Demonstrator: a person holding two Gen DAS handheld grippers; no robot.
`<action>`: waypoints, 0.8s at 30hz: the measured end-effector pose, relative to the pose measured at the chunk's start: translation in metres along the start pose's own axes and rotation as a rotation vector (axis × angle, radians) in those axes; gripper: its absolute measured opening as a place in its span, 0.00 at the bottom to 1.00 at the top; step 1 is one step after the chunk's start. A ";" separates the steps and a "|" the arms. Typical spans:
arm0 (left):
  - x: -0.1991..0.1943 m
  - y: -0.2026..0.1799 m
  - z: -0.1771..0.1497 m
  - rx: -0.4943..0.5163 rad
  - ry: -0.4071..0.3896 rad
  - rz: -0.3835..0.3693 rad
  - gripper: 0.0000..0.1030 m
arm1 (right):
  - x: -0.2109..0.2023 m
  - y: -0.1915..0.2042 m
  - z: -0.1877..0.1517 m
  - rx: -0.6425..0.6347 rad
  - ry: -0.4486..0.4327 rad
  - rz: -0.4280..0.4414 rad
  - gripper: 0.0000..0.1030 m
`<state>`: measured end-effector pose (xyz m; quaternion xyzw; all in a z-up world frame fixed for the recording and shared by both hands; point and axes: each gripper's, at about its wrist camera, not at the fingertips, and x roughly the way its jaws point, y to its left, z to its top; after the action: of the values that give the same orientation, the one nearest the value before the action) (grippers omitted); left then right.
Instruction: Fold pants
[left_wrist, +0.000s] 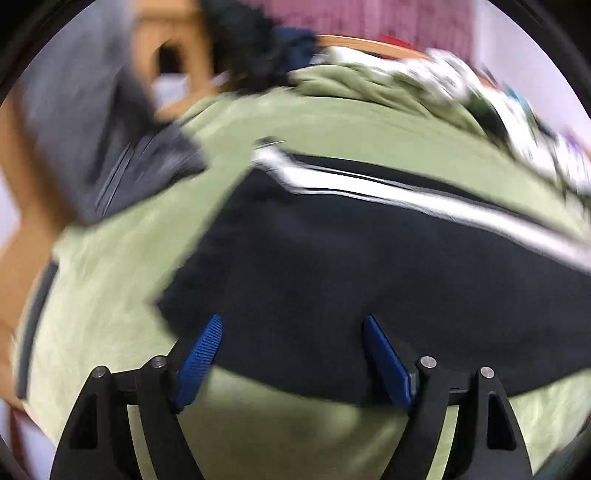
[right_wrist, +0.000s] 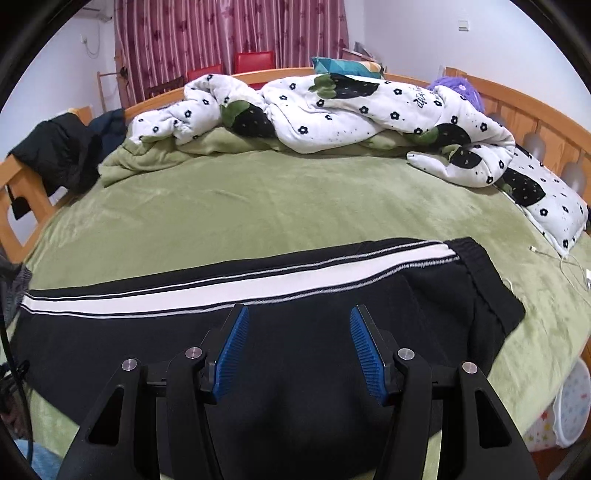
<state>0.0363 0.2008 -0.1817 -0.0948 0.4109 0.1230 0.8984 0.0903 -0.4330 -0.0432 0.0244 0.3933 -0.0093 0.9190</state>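
A: Where do the pants lie, and which step is this?

B: The black track pants with a broad white side stripe lie flat on the green plush bedspread, legs laid one on the other by the look of it, waistband toward the right of the right wrist view. I judge 1 lengthwise fold done and the crosswise fold not yet begun.

A: And the grippers?

B: The right gripper hangs over the dark cloth, its blue ribbed pads set roughly half apart with nothing between them. The left gripper stands wider, above the hem end of the pants, also holding nothing. Whether either pad brushes the cloth I cannot tell.

A: What does the next move call for?

B: Probably each gripper must come down on an edge, pinch both layers together, and carry 1 end over the other without dragging the stripe askew.

A: What does 1 view give that the other lacks?

B: The right wrist view is sharp: it shows the elastic waistband, the white flowered quilt heaped at the far side, and a white charging cable near the pillow. The left wrist view is blurred, yet it alone shows the squared leg end and a grey garment just beyond it.
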 end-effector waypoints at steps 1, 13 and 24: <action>-0.002 0.018 0.000 -0.054 0.002 -0.031 0.57 | -0.005 0.003 -0.001 0.005 -0.001 0.005 0.55; 0.021 0.083 -0.005 -0.401 -0.023 -0.219 0.53 | -0.027 0.058 0.002 0.024 -0.027 0.097 0.56; 0.024 0.087 0.018 -0.479 -0.017 -0.204 0.25 | 0.017 0.076 -0.028 0.026 0.048 0.131 0.56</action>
<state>0.0382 0.2922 -0.1939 -0.3448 0.3508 0.1262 0.8615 0.0846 -0.3554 -0.0723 0.0624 0.4125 0.0464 0.9076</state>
